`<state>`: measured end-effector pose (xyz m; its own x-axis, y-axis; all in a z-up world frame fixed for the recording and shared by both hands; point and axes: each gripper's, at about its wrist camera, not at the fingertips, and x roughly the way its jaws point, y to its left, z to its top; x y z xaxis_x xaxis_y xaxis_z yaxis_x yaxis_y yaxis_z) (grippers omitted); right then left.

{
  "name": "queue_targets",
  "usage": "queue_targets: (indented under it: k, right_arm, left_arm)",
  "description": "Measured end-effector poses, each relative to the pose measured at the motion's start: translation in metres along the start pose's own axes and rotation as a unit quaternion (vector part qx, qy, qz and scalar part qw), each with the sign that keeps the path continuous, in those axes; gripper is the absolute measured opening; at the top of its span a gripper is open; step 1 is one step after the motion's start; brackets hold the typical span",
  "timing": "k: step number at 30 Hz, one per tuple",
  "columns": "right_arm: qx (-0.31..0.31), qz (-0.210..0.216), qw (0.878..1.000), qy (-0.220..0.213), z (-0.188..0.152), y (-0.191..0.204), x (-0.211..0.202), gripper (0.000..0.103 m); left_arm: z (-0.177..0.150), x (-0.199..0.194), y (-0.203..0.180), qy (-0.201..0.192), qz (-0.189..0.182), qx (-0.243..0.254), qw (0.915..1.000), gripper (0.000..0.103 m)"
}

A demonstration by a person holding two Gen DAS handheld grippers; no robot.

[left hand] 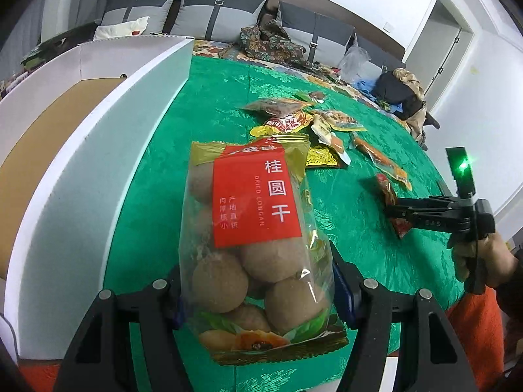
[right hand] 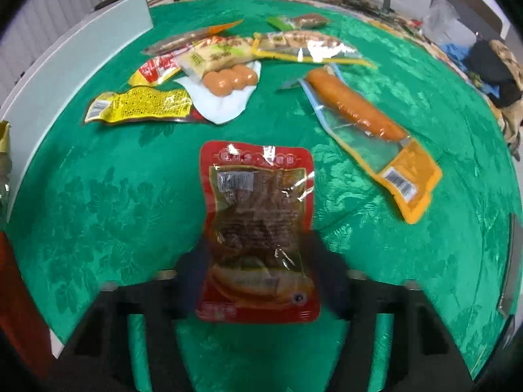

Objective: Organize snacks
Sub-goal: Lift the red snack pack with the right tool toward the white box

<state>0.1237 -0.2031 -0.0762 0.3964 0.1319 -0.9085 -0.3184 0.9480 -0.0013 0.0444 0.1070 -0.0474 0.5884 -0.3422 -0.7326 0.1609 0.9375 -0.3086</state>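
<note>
A clear bag of dried longan [left hand: 255, 228] with a red label stands upright between the fingers of my left gripper [left hand: 258, 271], whose pads press on its two sides. It hangs just right of the white box wall [left hand: 108, 170]. My right gripper [right hand: 260, 245] is closed around a red vacuum snack packet [right hand: 258, 202] low over the green tablecloth [right hand: 98, 179]; the packet is pinched narrow at its waist. In the left wrist view the right gripper [left hand: 397, 210] shows at the right edge with that red packet [left hand: 389, 192] at its tips and a hand behind it.
Loose snacks lie beyond: an orange sausage pack [right hand: 359, 114], a pack of brown eggs [right hand: 228, 80], a yellow packet [right hand: 140, 104], and several more [left hand: 294, 121]. The white box has a cardboard floor [left hand: 49, 137]. A sofa with clothes and bags stands behind the table.
</note>
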Motion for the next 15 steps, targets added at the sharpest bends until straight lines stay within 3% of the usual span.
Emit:
queue_targets:
  k: [5,8,9,10,12,15]
  right_arm:
    - [0.03,0.027,0.999,-0.004,0.001,-0.007,-0.007,0.038]
    - [0.089,0.081,0.992,-0.022,-0.003,-0.02,-0.008,0.035]
    - [0.108,0.102,0.989,-0.029,-0.004,-0.023,-0.011,0.014]
    - [0.13,0.133,0.982,-0.038,-0.004,-0.027,-0.015,0.005]
    - [0.155,0.166,0.973,-0.051,-0.004,-0.026,-0.022,0.006]
    - [0.133,0.169,0.975,-0.061,0.004,-0.008,-0.033,0.006]
  left_arm:
    - [0.004,-0.002,-0.001,-0.005,-0.003,0.0,1.0,0.066]
    - [0.006,-0.008,-0.001,-0.009,-0.003,0.002,1.0,0.066]
    - [0.008,-0.01,-0.001,-0.009,-0.001,0.003,1.0,0.066]
    - [0.011,-0.013,-0.001,-0.009,0.002,0.003,0.9999,0.066]
    - [0.015,-0.02,0.0,-0.016,0.006,0.002,0.9999,0.066]
    - [0.02,-0.028,0.002,-0.019,0.015,0.001,0.9997,0.066]
